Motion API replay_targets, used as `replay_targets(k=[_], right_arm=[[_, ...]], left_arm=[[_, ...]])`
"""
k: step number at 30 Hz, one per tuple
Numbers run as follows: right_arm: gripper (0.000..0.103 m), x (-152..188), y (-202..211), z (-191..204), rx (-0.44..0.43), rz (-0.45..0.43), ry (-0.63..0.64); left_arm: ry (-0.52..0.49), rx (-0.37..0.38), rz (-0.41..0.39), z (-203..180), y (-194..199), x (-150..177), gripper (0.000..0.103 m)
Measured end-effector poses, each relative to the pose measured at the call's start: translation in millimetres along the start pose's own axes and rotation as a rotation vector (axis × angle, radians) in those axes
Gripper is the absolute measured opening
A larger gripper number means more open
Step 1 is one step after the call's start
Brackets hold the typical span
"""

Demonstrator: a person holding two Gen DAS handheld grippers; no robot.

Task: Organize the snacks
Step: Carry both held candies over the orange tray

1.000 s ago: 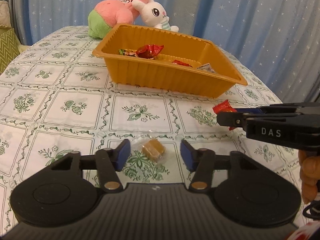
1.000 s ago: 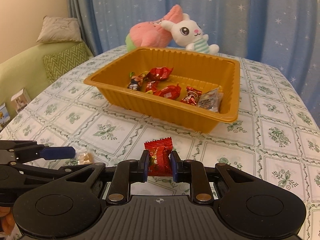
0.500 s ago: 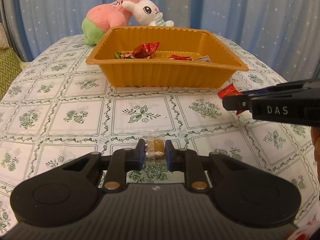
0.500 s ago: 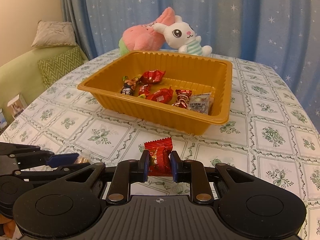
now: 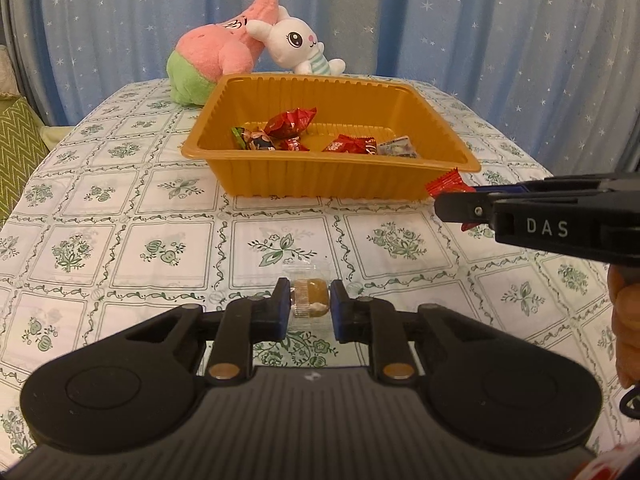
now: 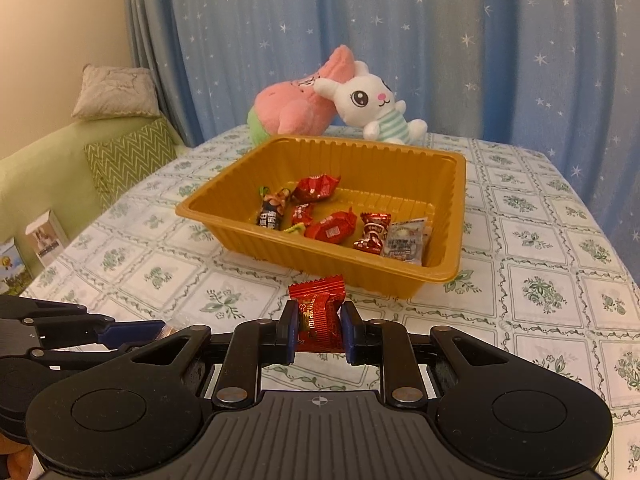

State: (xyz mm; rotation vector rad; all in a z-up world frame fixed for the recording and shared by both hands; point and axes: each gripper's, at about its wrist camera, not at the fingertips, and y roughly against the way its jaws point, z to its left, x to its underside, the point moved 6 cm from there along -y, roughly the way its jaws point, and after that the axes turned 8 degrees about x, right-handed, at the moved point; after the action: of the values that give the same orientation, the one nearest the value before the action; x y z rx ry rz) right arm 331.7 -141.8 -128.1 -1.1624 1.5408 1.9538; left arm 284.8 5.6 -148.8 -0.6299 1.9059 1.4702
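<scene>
- While bare tablecloth (image 5: 120,216) separates both grippers from the orange tray (image 5: 320,184), left gripper (image 5: 309,305) clamps a caramel (image 5: 309,300).
- Right gripper (image 6: 319,326), marked "DAS", pinches a red candy (image 6: 319,312).

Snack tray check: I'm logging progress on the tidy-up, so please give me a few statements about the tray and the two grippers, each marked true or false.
1. The left gripper is shut on the brown candy. True.
2. The right gripper is open and holds nothing. False: it is shut on the red candy.
3. The orange tray is empty. False: several wrapped snacks lie in it.
4. Two plush toys lie behind the tray. True.
</scene>
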Motion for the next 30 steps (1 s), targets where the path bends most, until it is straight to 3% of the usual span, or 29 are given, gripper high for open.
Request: replay_targets(k=[10, 30], right_arm=[[0.022, -7.9, 5.4, -10.0, 0.006, 0.002, -0.083], [0.022, -28.5, 10.7, -10.4, 0.024, -0.021, -0.137]], left_arm=[[-0.013, 0.028, -0.022, 0.0, 14.9, -18.7, 0.018], [-0.072, 0.024, -0.108, 10.4, 22.4, -95.9, 0.018]])
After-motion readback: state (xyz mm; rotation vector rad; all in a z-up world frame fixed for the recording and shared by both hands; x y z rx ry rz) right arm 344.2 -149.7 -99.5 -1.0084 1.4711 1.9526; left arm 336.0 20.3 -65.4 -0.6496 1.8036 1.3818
